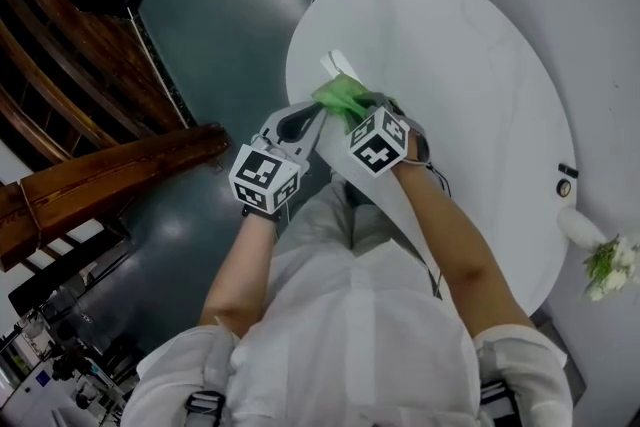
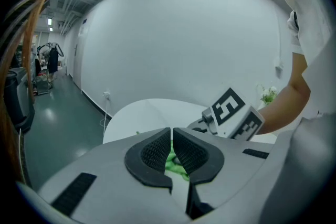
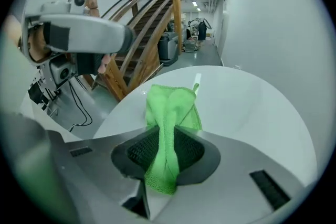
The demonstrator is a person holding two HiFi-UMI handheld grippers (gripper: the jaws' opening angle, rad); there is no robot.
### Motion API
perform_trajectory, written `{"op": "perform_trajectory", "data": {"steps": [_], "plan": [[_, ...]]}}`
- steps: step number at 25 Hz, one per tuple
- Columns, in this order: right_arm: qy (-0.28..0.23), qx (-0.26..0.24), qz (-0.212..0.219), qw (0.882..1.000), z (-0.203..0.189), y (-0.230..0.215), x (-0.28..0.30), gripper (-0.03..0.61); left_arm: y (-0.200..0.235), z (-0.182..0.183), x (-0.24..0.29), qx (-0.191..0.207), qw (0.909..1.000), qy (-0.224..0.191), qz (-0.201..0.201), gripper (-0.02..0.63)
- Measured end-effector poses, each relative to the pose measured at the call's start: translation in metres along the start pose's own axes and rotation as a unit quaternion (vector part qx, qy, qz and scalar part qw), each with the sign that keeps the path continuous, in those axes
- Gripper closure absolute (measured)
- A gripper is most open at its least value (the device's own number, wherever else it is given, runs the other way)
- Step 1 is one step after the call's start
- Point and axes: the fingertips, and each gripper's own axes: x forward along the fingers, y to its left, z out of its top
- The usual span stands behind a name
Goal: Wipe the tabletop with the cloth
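Note:
The green cloth (image 1: 340, 98) lies bunched on the round white table (image 1: 470, 85) near its left edge. My right gripper (image 1: 358, 111) is shut on the green cloth. In the right gripper view a fold of the cloth (image 3: 170, 107) runs between the dark pads (image 3: 137, 150), and the rest spreads on the table (image 3: 247, 107) beyond my right gripper (image 3: 165, 131). My left gripper (image 1: 312, 115) sits just left of the cloth. In its own view my left gripper (image 2: 172, 134) has its jaws together, with green cloth (image 2: 176, 166) showing through the lower gap beyond them.
A small white strip (image 1: 338, 65) lies on the table just past the cloth. A white vase with flowers (image 1: 603, 260) and small dark items (image 1: 566, 179) sit at the table's right rim. A wooden staircase (image 1: 100, 175) stands left over dark floor.

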Motion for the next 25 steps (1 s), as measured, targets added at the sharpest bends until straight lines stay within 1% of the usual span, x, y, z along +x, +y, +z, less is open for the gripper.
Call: {"op": "perform_trajectory", "data": {"steps": [3,7,11,14,17,20,23,25], "plan": [[0.000,0.017,-0.018,1.000,-0.005,-0.046,-0.008,0.503,0.006,0.001,0.004,-0.003,1.0000,0.002,0.000,0.586],[0.006,0.053,-0.060,0.997,-0.026,-0.125,-0.024,0.503,0.012,0.004,0.010,-0.004,1.0000,-0.001,0.000,0.586],[-0.001,0.117,-0.093,0.989,-0.049,-0.205,-0.043,0.503,0.019,0.005,0.014,-0.007,1.0000,-0.001,0.001,0.586],[-0.005,0.152,-0.116,0.982,-0.062,-0.252,-0.052,0.503,0.023,0.006,0.017,-0.006,1.0000,0.000,0.004,0.586],[0.005,0.166,-0.149,0.975,-0.062,-0.288,-0.055,0.503,0.028,0.010,0.018,-0.006,1.0000,-0.001,0.006,0.586],[0.009,0.180,-0.180,0.967,-0.045,-0.315,-0.052,0.503,0.037,0.015,0.014,-0.007,0.9999,-0.002,0.010,0.586],[0.011,0.194,-0.210,0.958,-0.028,-0.329,-0.042,0.505,0.045,0.011,0.008,-0.008,0.9998,-0.001,0.016,0.586],[0.012,0.193,-0.221,0.956,-0.011,-0.329,-0.033,0.505,0.050,0.007,0.003,-0.011,0.9998,0.000,0.019,0.586]]}}
